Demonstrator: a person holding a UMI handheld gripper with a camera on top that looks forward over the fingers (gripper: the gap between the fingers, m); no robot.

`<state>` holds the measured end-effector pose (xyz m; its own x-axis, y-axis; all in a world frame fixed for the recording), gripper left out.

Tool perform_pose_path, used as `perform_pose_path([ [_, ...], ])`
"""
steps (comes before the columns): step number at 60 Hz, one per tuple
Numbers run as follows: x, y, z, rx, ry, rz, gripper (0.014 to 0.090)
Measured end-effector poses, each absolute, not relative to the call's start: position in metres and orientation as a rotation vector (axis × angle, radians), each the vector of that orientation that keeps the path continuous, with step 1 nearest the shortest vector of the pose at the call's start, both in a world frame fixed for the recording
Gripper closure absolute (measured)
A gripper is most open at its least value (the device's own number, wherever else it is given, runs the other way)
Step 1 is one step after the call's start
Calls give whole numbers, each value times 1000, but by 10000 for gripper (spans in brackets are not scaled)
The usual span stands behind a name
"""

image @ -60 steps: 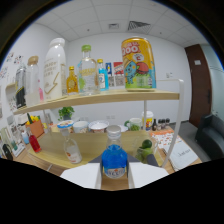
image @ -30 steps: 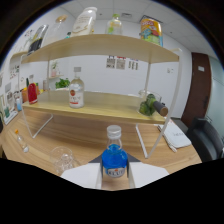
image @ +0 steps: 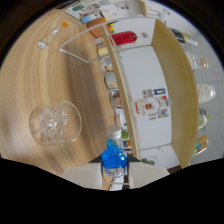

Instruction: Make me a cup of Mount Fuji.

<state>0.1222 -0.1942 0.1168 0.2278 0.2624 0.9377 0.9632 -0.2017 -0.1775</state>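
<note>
My gripper (image: pixel 114 176) is shut on a small bottle of blue liquid (image: pixel 114 157) with a white cap, which sticks out just ahead of the fingers (image: pixel 84 175). The whole view is rolled on its side, so the bottle lies tilted over the wooden table (image: pixel 30 75). A clear glass filled with ice (image: pixel 54 123) stands on the table beside the bottle's cap, a short gap away.
A two-level wooden shelf (image: pixel 167 85) runs beyond the bottle, lined with cups, jars and bottles, among them a red bottle (image: pixel 123 38). A small empty glass (image: pixel 47 40) and a white shelf leg (image: pixel 80 36) are farther off on the table.
The gripper has rolled about a quarter turn with the blue bottle in it, tipping the bottle sideways. The ice glass has come much closer, now beside the cap.
</note>
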Motion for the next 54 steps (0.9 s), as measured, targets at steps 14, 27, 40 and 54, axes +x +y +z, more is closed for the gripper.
perform_pose_path([
  [14,121,-183,120,-1309,-1634,-1405,691],
  [27,114,-180,127,-1198,-1737,-1481,688],
  [40,106,-185,124,-1226,-1699,-1407,689],
  [54,89,-204,189,-1555,-1079,-754,689],
])
